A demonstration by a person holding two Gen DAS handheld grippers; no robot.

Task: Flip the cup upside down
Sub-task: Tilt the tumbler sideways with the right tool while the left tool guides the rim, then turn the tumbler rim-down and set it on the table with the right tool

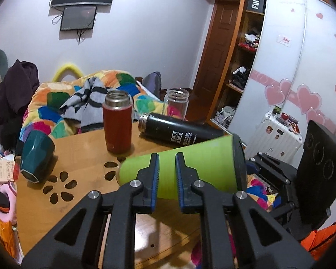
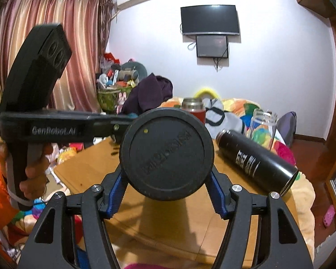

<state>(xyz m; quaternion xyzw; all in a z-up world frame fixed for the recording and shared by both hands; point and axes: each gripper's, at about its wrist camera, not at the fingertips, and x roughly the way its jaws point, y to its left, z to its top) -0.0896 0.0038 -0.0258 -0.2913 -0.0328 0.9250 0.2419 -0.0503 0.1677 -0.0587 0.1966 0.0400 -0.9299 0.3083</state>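
A green cup (image 1: 190, 168) with a black lid lies on its side in the air above the wooden table (image 1: 82, 148). In the right wrist view its round black lid (image 2: 166, 154) faces the camera, and my right gripper (image 2: 165, 190) is shut on it, fingers on both sides of the lid end. My left gripper (image 1: 167, 172) sits in front of the green body, its fingers (image 1: 153, 177) a narrow gap apart, gripping nothing. The left gripper's body also shows at the left of the right wrist view (image 2: 33, 112).
On the table stand a red flask (image 1: 117, 121) and a clear glass jar (image 1: 175, 104); a black flask (image 1: 179, 131) lies on its side. A teal cup (image 1: 37, 157) lies tilted at the left edge. A colourful quilt lies behind.
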